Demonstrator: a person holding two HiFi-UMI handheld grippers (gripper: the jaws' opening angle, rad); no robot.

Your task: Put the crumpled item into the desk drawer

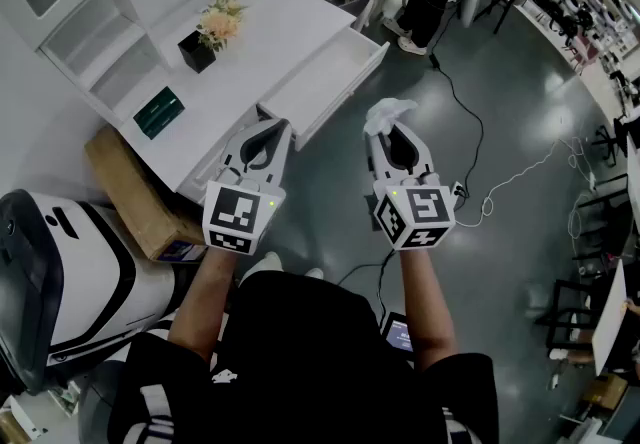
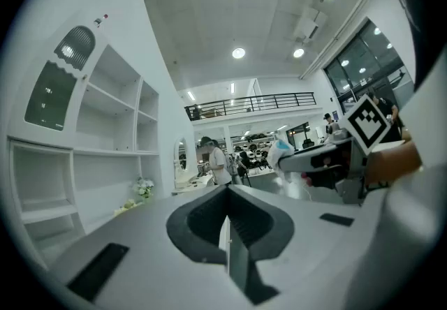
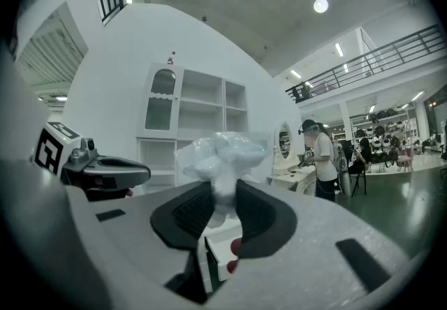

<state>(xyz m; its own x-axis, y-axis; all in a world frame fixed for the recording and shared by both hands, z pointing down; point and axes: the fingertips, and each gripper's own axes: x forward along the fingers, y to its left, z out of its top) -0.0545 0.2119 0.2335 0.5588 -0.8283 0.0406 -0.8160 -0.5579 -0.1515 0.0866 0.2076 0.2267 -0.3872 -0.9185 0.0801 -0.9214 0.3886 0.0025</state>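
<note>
Two grippers hang just off the front of the open desk drawer point(image 1: 322, 82). The right gripper point(image 3: 223, 191) pinches the crumpled plastic wad point(image 3: 222, 151) by its narrow lower waist, while the left gripper point(image 2: 227, 193) is closed on nothing. The wad looks featherlight, soft and springy, so that waist seems the sensible hold.

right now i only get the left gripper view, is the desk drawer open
Observer: Yes. The head view shows the drawer pulled out of the white desk.
Operator: is anything gripped on the right
Observer: Yes. In its own view the right gripper has its fingers pinching the crumpled white item low down.
Operator: is it over the drawer yet
Observer: No. The head view shows it over the dark floor, off the drawer's front.
</note>
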